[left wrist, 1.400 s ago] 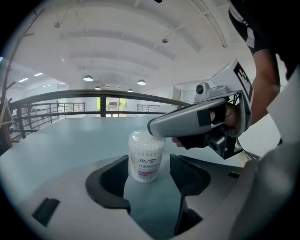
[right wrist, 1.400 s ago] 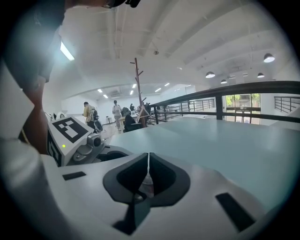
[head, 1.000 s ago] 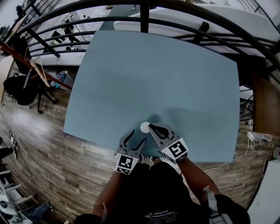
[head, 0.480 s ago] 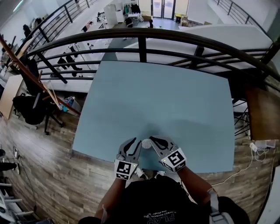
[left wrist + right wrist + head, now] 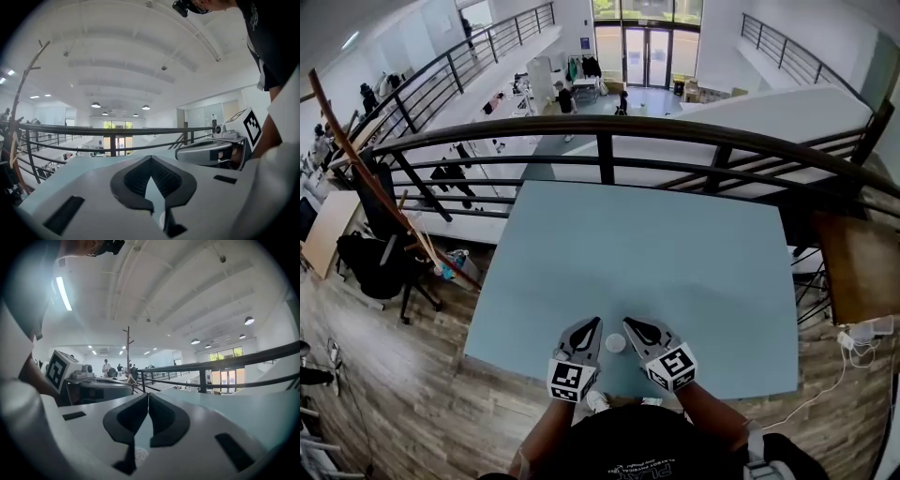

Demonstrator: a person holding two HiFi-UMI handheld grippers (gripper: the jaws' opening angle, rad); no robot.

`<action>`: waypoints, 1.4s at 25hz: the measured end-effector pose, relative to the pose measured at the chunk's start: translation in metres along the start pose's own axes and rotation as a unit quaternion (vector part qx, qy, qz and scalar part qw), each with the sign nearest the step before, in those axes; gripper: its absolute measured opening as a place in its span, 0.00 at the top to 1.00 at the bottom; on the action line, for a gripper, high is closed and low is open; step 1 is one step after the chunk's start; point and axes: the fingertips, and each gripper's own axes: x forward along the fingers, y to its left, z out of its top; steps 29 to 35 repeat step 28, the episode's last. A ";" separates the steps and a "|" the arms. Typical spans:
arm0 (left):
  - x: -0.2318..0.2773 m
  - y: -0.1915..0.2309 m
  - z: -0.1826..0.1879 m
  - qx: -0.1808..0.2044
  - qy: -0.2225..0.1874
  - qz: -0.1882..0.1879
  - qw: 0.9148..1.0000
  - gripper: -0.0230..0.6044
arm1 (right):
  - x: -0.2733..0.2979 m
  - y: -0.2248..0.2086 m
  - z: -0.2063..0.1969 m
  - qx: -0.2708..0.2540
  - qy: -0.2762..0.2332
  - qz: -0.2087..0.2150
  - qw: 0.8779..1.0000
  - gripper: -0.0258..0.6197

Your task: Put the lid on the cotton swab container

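A small white round cotton swab container (image 5: 616,343) stands on the pale blue table (image 5: 675,253) near its front edge. No separate lid shows in any view. My left gripper (image 5: 592,323) hovers just left of it. Its jaws have just been closing and now stand shut with nothing between them. My right gripper (image 5: 630,325) hovers just right of the container, shut and empty too. In the left gripper view the jaws (image 5: 150,159) meet, and a white sliver of the container (image 5: 161,220) shows below. The right gripper view shows closed jaws (image 5: 147,394) above the container's speckled white top (image 5: 139,456).
A dark metal railing (image 5: 609,141) runs along the table's far side, with a drop to a lower hall behind it. Wooden flooring (image 5: 403,384) surrounds the table. A brown side table (image 5: 858,267) stands at the right, and cables lie on the floor (image 5: 853,337).
Both grippers have lifted off the table while the container stays between them. The left jaws went from wide open to shut. The head view has tilted up, showing more of the hall.
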 end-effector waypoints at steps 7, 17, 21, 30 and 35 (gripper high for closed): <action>0.001 0.002 0.015 0.001 -0.010 -0.006 1.000 0.95 | -0.003 -0.009 0.025 -0.031 -0.019 -0.027 0.999 0.93; 0.002 -0.001 0.014 0.001 -0.003 -0.015 1.000 0.95 | 0.000 -0.010 0.034 -0.014 -0.031 -0.022 0.999 0.93; -0.001 0.001 0.013 -0.001 0.006 -0.009 1.000 0.95 | -0.001 -0.009 0.034 -0.010 -0.032 -0.020 0.999 0.93; 0.000 0.007 0.003 -0.008 0.013 -0.010 1.000 0.94 | 0.005 -0.010 0.027 -0.011 -0.025 -0.018 0.999 0.93; 0.000 0.007 0.003 -0.008 0.013 -0.010 1.000 0.94 | 0.005 -0.010 0.027 -0.011 -0.025 -0.018 0.999 0.93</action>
